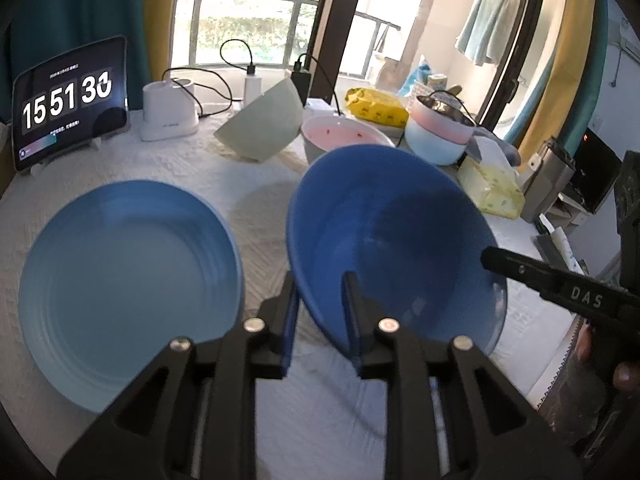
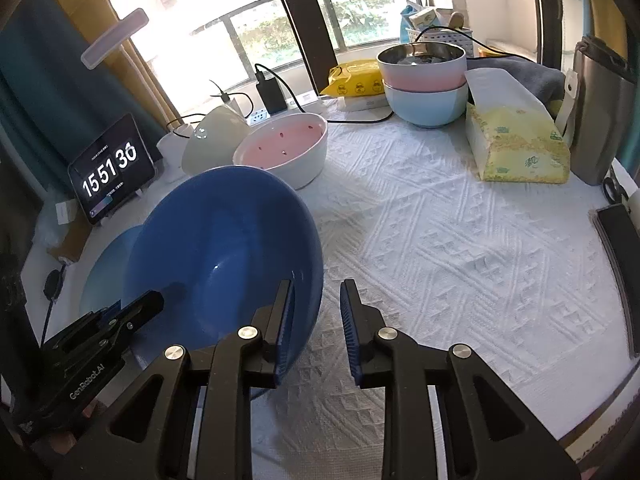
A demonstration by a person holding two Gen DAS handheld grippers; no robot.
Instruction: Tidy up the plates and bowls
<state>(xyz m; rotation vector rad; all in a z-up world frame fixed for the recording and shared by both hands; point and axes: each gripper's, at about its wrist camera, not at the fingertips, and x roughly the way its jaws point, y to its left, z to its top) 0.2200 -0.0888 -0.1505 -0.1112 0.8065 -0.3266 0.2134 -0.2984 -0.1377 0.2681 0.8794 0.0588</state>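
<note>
The dark blue bowl stands tilted on the white patterned tablecloth, its mouth turned toward the cameras and its near rim raised off the cloth.

The left gripper straddles the bowl's near left rim, one finger outside the wall and one inside. A gap shows between the pads and the rim, so the grip looks slack rather than clenched.

The right gripper sits at the bowl's right rim. Its left finger lies against the rim, while its right finger stands apart over bare cloth with nothing between the two. It is released from the bowl.

Just left of the dark blue bowl lies a light blue plate, flat on the cloth. Behind the bowl stands a white bowl with a pink inside, and beside that a pale green bowl tipped on its side. Farther back and to the right of the dark blue bowl, a pink bowl sits stacked in a light blue bowl.

A tissue pack lies right of that stack. A tablet showing a clock stands far left of the dark blue bowl.
</note>
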